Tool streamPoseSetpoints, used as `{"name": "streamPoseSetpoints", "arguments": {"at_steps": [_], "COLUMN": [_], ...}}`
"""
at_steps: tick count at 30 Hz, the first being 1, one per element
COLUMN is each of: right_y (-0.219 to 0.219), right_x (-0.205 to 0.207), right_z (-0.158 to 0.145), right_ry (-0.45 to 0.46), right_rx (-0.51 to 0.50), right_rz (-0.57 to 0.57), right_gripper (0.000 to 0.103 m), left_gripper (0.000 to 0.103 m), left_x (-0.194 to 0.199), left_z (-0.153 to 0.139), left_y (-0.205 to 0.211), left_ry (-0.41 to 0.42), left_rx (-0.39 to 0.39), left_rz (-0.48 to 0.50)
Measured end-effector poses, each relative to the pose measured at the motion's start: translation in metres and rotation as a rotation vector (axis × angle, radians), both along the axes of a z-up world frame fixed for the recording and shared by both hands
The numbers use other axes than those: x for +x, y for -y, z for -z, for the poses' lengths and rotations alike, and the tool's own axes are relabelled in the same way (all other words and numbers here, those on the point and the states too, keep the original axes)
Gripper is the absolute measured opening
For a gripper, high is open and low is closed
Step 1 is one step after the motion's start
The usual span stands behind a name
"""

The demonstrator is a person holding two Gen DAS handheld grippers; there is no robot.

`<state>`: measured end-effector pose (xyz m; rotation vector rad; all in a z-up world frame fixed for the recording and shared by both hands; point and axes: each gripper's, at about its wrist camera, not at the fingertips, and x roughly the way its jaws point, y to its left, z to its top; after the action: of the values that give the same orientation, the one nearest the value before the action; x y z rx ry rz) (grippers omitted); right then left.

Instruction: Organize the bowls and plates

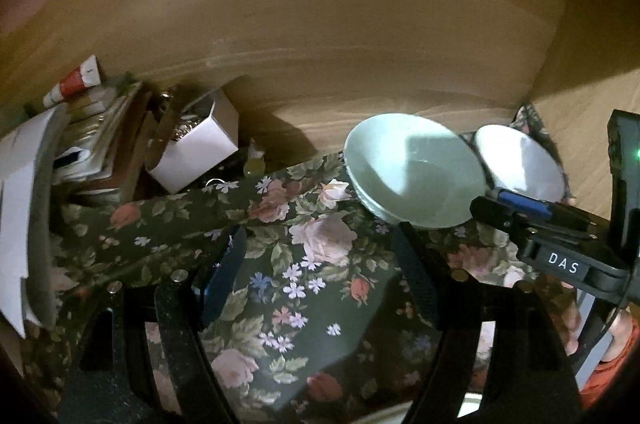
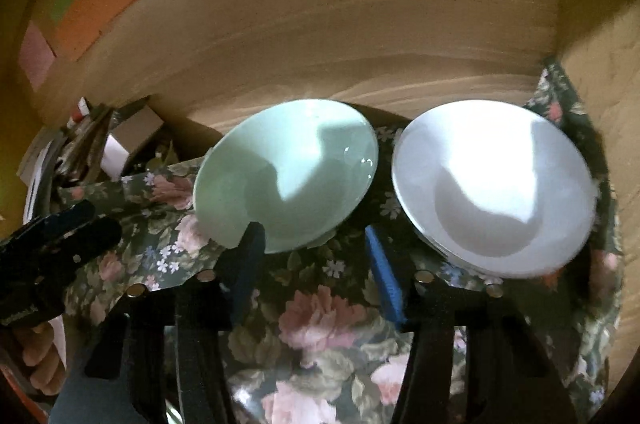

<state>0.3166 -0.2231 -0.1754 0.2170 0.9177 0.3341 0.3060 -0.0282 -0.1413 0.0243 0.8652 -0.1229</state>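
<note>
A pale green bowl [image 1: 414, 170] [image 2: 286, 176] and a white bowl [image 1: 520, 160] [image 2: 494, 188] sit side by side on a dark floral cloth [image 1: 312, 264] [image 2: 320, 324], each on top of another dish of its colour. My left gripper [image 1: 316, 264] is open and empty over the cloth, left of the green bowl. My right gripper [image 2: 314, 252] is open and empty just in front of the two bowls, its left finger [image 2: 248, 256] at the green bowl's near rim. It also shows at the right of the left wrist view [image 1: 520, 210].
A wooden back wall [image 1: 320, 64] and a side wall [image 2: 600, 44] close in the shelf. At the far left is clutter: a white box [image 1: 196, 148], stacked papers [image 1: 24, 204] and a red-and-white tube [image 1: 74, 84].
</note>
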Motion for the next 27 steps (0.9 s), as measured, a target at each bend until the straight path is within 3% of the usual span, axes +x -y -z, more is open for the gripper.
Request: {"name": "streamPoseSetpoints", "arguments": {"at_steps": [7,15,22,27], "right_y": [-0.002,-0.013,-0.020,-0.032], "right_x": [0.020,0.028,0.039,0.047], "right_z": [0.014,0.018,0.020,0.024], "right_ry": [-0.057,-0.035,-0.045,-0.057], "right_rx": [0.019,-0.067,-0.083,-0.087], "right_rz": [0.032,0.036,-0.019,-0.090], "right_gripper": [0.036,0.033,0.023,0.021], "left_gripper": [0.075,0.075,0.075,0.075], "left_x": [0.020,0.025,0.024,0.028], "left_z": [0.016,0.019,0.020,0.023], "left_y": [-0.007,-0.015,-0.018,-0.024], "left_ry": [-0.051,-0.041,-0.041,-0.055], "left_rx": [0.012,-0.011,-0.023,-0.028], "left_rz": [0.014,0.022,0.010,-0.009]}}
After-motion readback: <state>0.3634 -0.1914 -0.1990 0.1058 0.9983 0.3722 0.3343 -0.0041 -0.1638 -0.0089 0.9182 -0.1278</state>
